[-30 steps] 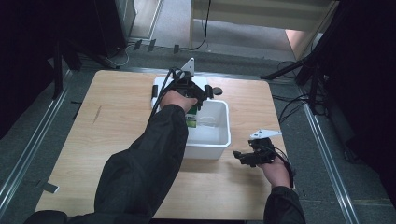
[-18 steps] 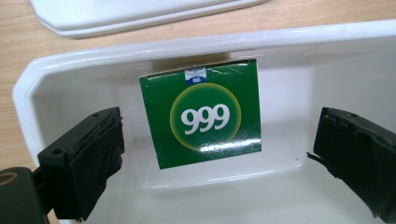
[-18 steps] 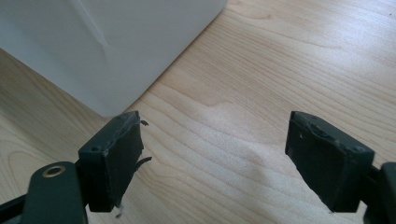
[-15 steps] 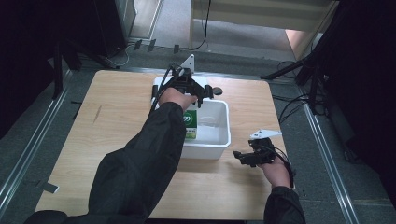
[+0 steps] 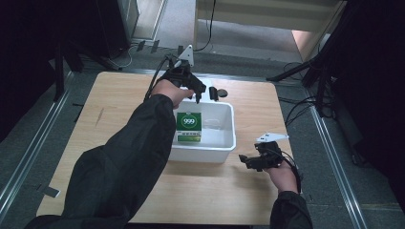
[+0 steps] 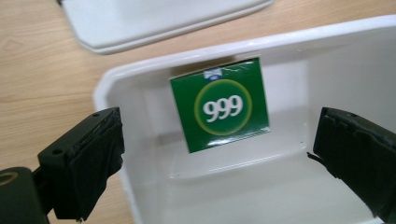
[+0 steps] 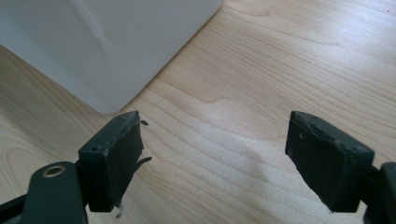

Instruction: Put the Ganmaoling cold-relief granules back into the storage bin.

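Standing: a green box point(image 5: 189, 127) marked 999 is propped upright against the left inner wall of the white tub point(image 5: 224, 143), centre of the high view.
Left claw point(image 5: 204, 93): held above the tub's far edge, upper centre of the high view, jaws spread wide with nothing between them.
Left gripper view: looks down into the tub point(image 6: 140, 196), the green box point(image 6: 219, 105) in the upper middle of the frame, leaning on the wall; a second white piece, perhaps a lid point(image 6: 154, 23), lies flat on the surface point(image 6: 42, 84) at the top left.
Right claw point(image 5: 250, 161): low over the wooden surface point(image 5: 210, 191), just off the tub's near right corner, lower right of the high view.
Right gripper view: jaws apart and empty over bare wood point(image 7: 243, 93), the tub's outer corner point(image 7: 107, 46) at upper left.
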Demonstrator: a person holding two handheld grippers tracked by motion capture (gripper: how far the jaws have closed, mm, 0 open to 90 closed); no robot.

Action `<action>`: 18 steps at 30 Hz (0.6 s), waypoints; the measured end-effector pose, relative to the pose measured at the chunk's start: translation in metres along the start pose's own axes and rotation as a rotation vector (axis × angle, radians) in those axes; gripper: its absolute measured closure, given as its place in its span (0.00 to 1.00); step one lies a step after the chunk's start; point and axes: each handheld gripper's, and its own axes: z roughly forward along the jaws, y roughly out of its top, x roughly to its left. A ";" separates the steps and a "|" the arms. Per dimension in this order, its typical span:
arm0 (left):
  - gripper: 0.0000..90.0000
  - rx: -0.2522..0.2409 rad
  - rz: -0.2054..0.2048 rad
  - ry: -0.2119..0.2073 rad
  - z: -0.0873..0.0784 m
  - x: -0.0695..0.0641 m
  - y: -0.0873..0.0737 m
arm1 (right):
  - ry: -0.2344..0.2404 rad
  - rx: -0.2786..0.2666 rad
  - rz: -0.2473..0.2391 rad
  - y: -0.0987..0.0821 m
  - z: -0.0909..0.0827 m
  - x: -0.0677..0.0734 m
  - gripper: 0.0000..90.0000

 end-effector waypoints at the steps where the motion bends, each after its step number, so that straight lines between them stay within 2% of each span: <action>1: 0.03 -0.003 0.011 -0.005 -0.002 0.004 0.000 | 0.000 0.001 0.000 0.000 0.000 0.000 0.21; 6: 0.04 -0.039 0.019 -0.008 -0.010 0.020 -0.002 | 0.001 0.012 -0.009 -0.001 0.001 0.001 0.21; 18: 0.05 -0.054 0.007 -0.022 -0.013 0.063 -0.011 | 0.001 0.016 -0.004 -0.001 0.001 0.001 0.21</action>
